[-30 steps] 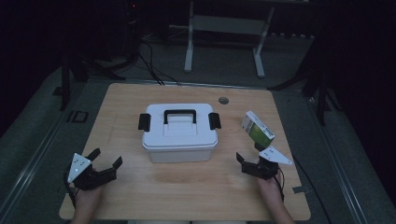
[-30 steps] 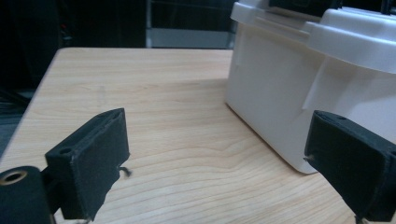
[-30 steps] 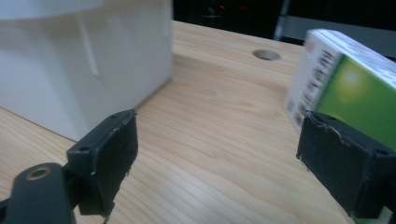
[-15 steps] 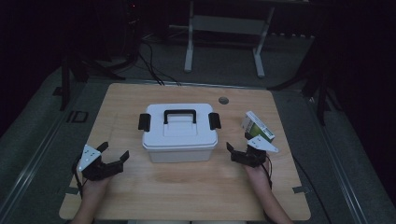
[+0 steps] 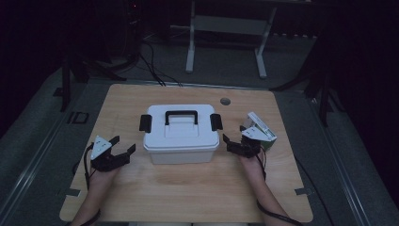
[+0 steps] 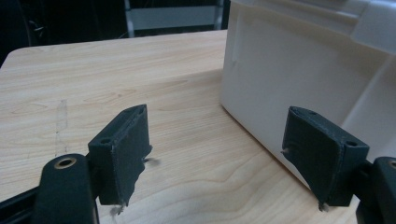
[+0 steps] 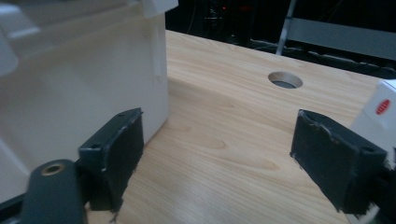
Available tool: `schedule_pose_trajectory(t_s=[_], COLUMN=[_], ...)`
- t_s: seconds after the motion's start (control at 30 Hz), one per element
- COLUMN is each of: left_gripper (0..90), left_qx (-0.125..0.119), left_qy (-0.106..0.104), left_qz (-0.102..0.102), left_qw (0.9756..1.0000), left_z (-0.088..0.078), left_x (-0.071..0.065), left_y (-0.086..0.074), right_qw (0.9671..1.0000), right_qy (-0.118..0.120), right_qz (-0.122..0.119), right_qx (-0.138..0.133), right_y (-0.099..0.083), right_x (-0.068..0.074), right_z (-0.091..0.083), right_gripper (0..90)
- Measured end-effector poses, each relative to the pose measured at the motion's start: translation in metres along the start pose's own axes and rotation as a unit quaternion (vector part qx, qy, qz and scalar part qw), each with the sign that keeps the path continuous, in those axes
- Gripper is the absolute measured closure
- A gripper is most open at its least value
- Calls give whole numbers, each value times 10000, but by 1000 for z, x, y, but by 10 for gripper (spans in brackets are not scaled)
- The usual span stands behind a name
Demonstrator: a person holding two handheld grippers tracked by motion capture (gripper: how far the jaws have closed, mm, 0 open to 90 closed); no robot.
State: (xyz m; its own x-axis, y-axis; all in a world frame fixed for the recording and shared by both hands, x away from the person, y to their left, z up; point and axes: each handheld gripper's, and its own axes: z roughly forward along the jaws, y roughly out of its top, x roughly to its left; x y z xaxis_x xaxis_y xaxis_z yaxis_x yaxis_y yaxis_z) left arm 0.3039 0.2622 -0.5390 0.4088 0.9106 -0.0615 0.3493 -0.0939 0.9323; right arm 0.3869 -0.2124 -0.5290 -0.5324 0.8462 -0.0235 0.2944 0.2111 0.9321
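From the high view, a white plastic box (image 5: 181,136) with a black handle and two black side latches sits in the middle of a pale wood-grain table (image 5: 188,197), rectangular with rounded corners and a round cable hole (image 5: 225,101) near its far edge; around it the room is dark, with a grey floor and a metal stand behind. The left gripper (image 5: 123,149) sits just left of the box, the right gripper (image 5: 233,141) just right of it, beside a small white and green carton (image 5: 259,134). In the left gripper view, its matte black, scuffed jaws have just been closing but stand apart, with nothing between them, the box wall (image 6: 299,79) smooth and glossy ahead. In the right gripper view, the jaws likewise have been closing and hold nothing; the carton (image 7: 385,116) bears a red oval mark, unreadable.
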Motion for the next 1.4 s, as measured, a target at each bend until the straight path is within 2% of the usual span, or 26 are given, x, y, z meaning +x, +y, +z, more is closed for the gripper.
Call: schedule_pose_trajectory(t_s=[0.07, 0.1, 0.13, 0.2, 0.23, 0.3, 0.43, 0.57, 0.7, 0.77, 0.87, 1.0, 1.07, 1.17, 1.4], left_gripper=[326, 348, 391, 462, 489, 551, 598, 631, 637, 679, 731, 812, 846, 891, 899], left_qx=[60, 101, 139, 143, 148, 168, 209, 274, 266, 261, 265, 246, 245, 238, 300], left_qy=[-36, -136, -118, -243, -173, -284, -302, -458, -452, -498, -580, -680, -751, -775, -743], left_qz=[-38, -49, -3, -56, -8, -56, 90, 122, 163, 170, 140, 249, 229, 222, 176], left_qw=[10000, 9998, 9998, 9996, 9997, 9994, 9993, 9985, 9985, 9983, 9979, 9971, 9966, 9965, 9966], left_z=[5, 8, 10, 15, 17, 21, 28, 36, 41, 43, 45, 45, 45, 45, 45], left_x=[-2, -2, -4, -5, -6, -6, -10, -14, -17, -18, -19, -22, -23, -23, -25], left_y=[1, 1, 2, 3, 3, 5, 8, 11, 13, 13, 13, 16, 17, 18, 19], right_qw=[10000, 10000, 9999, 9996, 9993, 9992, 9985, 9980, 9976, 9974, 9968, 9959, 9956, 9956, 9955], right_qy=[32, 66, 129, 209, 258, 313, 443, 532, 574, 637, 700, 779, 781, 807, 834], right_qz=[15, 3, -24, -147, -184, -179, -215, -242, -282, -250, -327, -391, -457, -435, -376], right_qx=[8, 12, 43, 141, 183, 190, 238, 241, 247, 246, 218, 225, 233, 216, 238], right_y=[1, 2, 2, 2, 2, 3, 4, 8, 11, 13, 14, 15, 16, 16, 16], right_x=[2, 2, 3, 6, 8, 10, 13, 17, 22, 24, 28, 32, 34, 35, 36], right_z=[2, 4, 5, 8, 9, 11, 14, 17, 19, 20, 22, 23, 24, 23, 22], right_gripper=[253, 287, 359, 412, 453, 509, 594, 626, 669, 700, 781, 853, 869, 883, 898])
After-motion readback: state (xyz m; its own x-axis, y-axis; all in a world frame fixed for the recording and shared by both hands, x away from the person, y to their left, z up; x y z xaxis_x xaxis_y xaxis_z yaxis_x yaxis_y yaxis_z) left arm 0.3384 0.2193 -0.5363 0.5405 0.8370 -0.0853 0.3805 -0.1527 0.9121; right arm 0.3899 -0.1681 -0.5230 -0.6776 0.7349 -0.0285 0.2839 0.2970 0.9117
